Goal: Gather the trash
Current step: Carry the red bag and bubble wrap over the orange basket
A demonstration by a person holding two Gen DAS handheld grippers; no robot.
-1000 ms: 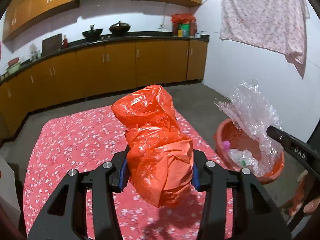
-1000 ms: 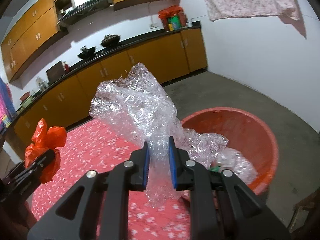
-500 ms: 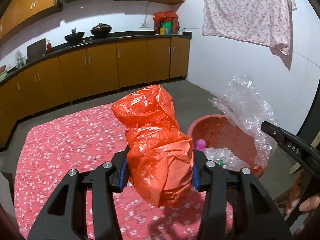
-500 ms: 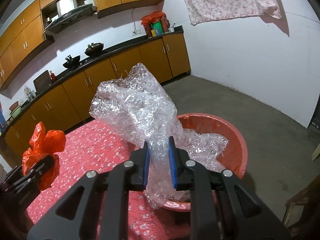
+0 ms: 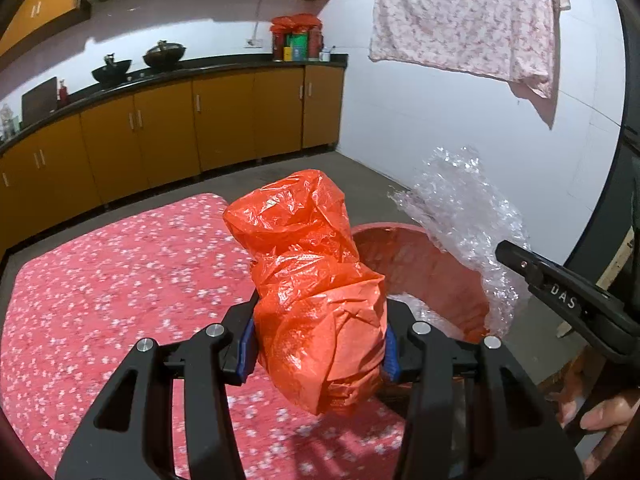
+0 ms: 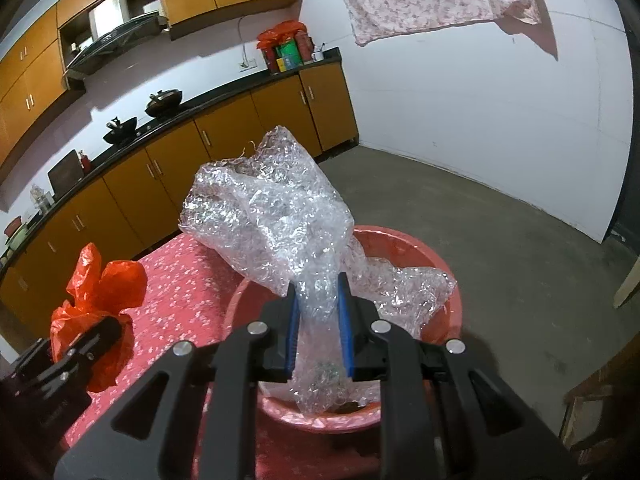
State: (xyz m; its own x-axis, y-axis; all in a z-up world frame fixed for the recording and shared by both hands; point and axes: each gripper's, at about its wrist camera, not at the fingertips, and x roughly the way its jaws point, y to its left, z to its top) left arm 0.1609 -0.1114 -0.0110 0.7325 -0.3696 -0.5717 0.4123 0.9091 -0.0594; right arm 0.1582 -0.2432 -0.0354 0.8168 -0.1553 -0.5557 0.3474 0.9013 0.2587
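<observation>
My left gripper (image 5: pixel 318 348) is shut on a crumpled orange plastic bag (image 5: pixel 312 280), held above the table's right edge beside the red basin (image 5: pixel 420 264). My right gripper (image 6: pixel 319 320) is shut on a wad of clear bubble wrap (image 6: pixel 268 216), held over the red basin (image 6: pixel 436 264); the wrap's lower end hangs into it. The right gripper (image 5: pixel 560 296) and its bubble wrap (image 5: pixel 464 216) show at the right of the left wrist view. The left gripper (image 6: pixel 80 352) with the orange bag (image 6: pixel 100 288) shows at the left of the right wrist view.
The table has a red floral cloth (image 5: pixel 120 280). Brown kitchen cabinets (image 5: pixel 160 136) with a black counter line the far wall. A pink cloth (image 5: pixel 464 20) hangs on the white wall. The floor (image 6: pixel 500 248) is bare concrete. A wooden piece (image 6: pixel 600 412) stands at the right.
Both grippers have moved right toward the basin with their loads. The basin now lies directly under the bubble wrap and close beside the orange bag.
</observation>
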